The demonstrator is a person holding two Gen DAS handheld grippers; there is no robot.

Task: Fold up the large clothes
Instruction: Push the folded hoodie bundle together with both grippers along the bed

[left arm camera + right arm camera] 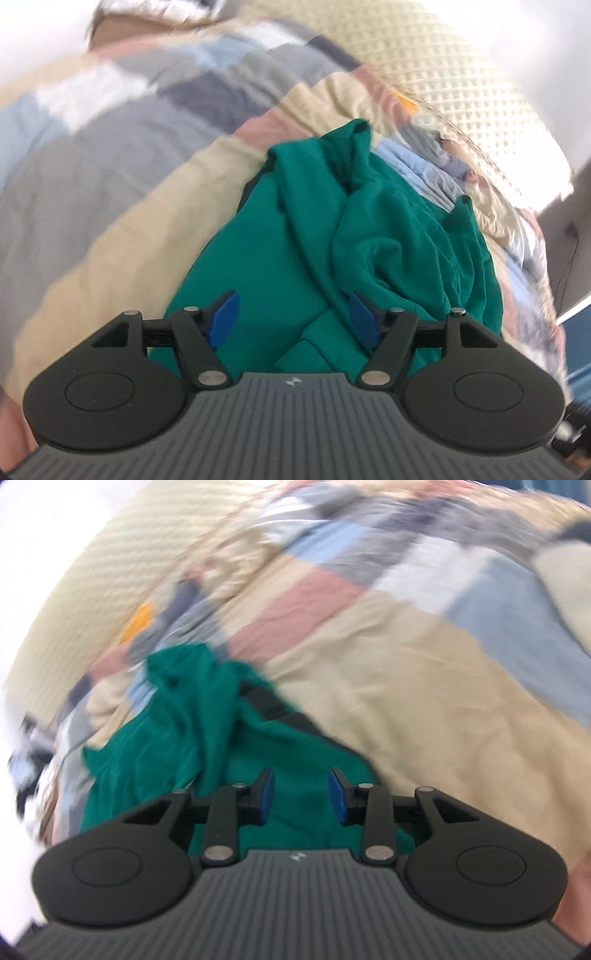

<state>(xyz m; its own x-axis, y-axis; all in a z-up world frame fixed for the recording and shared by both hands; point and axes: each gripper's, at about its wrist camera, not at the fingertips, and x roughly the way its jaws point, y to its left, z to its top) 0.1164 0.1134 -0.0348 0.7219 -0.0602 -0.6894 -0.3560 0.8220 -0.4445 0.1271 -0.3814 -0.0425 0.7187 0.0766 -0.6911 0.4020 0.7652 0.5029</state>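
A crumpled green garment (332,229) lies in a heap on a patchwork quilt (110,206). A dark edge (251,184) peeks out from under its left side. My left gripper (294,317) hovers over the near end of the garment, blue pads wide apart with nothing pinched between them. In the right wrist view the same green garment (184,720) lies to the left and below, with the dark strip (266,701) on its right edge. My right gripper (301,795) is above the garment's near part, its pads apart with a clear gap and no cloth between them.
The quilt (406,664) of beige, pink, blue and grey patches covers the bed all around. A cream waffle-textured cover (443,74) lies beyond the garment, also in the right wrist view (110,554). A small orange item (138,622) sits near it. Both views are motion-blurred.
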